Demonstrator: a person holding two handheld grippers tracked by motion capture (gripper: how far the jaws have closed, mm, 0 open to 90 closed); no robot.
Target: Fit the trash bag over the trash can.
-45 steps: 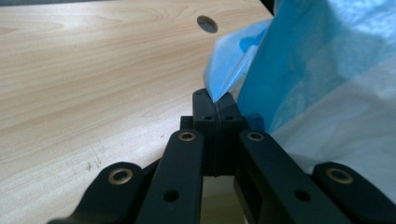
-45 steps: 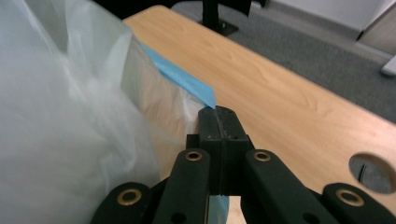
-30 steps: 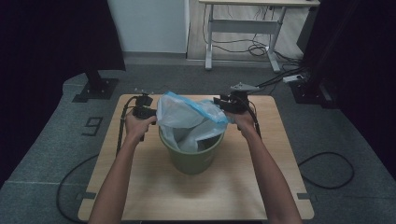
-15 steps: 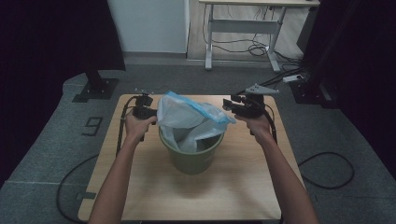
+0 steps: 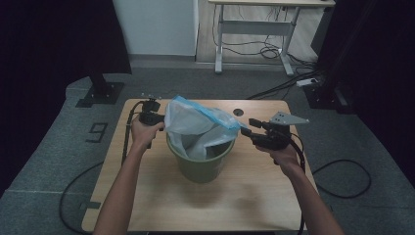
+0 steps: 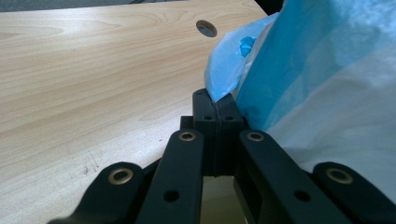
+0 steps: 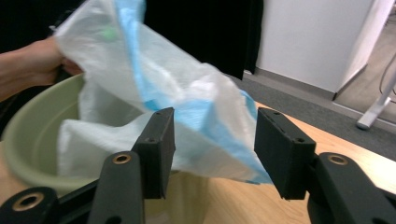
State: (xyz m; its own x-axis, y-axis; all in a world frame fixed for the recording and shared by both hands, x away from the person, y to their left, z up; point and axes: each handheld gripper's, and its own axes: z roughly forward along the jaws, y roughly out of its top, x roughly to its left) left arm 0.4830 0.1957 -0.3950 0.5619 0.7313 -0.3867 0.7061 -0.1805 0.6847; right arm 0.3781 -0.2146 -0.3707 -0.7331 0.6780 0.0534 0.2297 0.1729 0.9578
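A green bin (image 5: 199, 164) stands mid-table with a clear, blue-edged plastic bag (image 5: 195, 122) half in it, its top pulled up and spread. My left gripper (image 5: 159, 117) is at the bin's back left, jaws shut on the bag's blue edge (image 6: 224, 74), pads pinched together (image 6: 217, 105). To the right of the bin, my right gripper (image 5: 248, 126) points left at the bag's right corner. Its jaws have just been opening. They stand apart (image 7: 212, 144) with the bag's corner (image 7: 219, 135) showing in the gap, and neither pad presses on it. The bin's rim (image 7: 28, 140) lies beyond.
The wooden table (image 5: 235, 196) has a round hole (image 5: 238, 112) behind the bin. Cables trail from both grippers over the table edges to the grey floor. A black stand base (image 5: 100, 93) sits at the back left, and a desk frame (image 5: 254, 29) stands farther back.
My right gripper has drawn away from the bin's back right, moving right and toward the person, with its jaws wider apart. The left gripper has kept its hold and not moved.
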